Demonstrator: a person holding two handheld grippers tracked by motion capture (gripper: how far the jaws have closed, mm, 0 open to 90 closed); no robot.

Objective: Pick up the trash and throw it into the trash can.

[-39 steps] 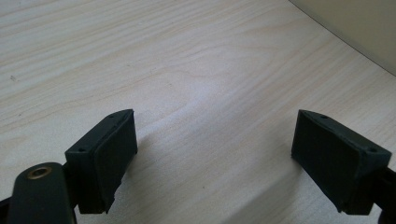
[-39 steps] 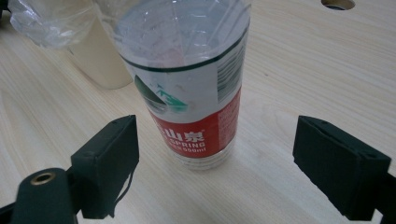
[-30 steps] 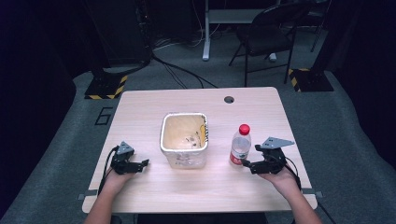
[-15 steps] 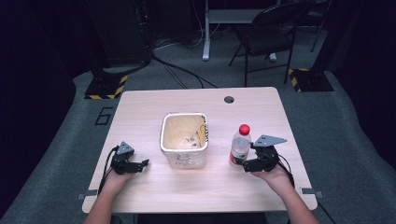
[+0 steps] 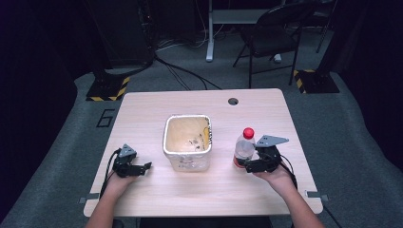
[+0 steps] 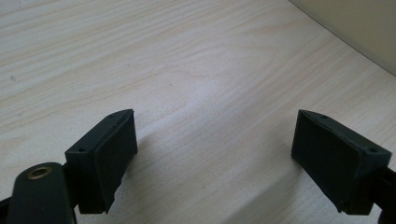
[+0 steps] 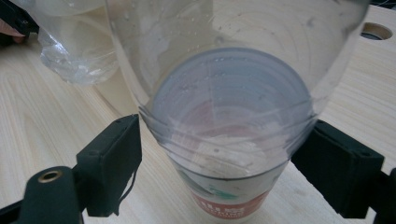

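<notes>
A clear plastic bottle [image 5: 244,148] with a red cap stands upright on the wooden table [image 5: 152,111], to the right of a pale plastic tub [image 5: 187,117]. My right gripper [image 5: 243,164] is open at the bottle's base. In the right gripper view the bottle [image 7: 229,102] stands between the two jaws, which flank its lower part at or near its sides. My left gripper [image 5: 145,166] rests low over the table to the left of the tub. It is open, with bare wood between its jaws [image 6: 215,154].
The tub's wall [image 6: 359,23] shows at the top right of the left gripper view, and its translucent corner [image 7: 74,51] sits behind the bottle. A cable hole [image 5: 233,101] lies near the table's far edge. A chair and cables stand on the floor beyond.
My right gripper has slid left toward the bottle, so the bottle's base now lies between its jaws. The left gripper has stayed where it was.
</notes>
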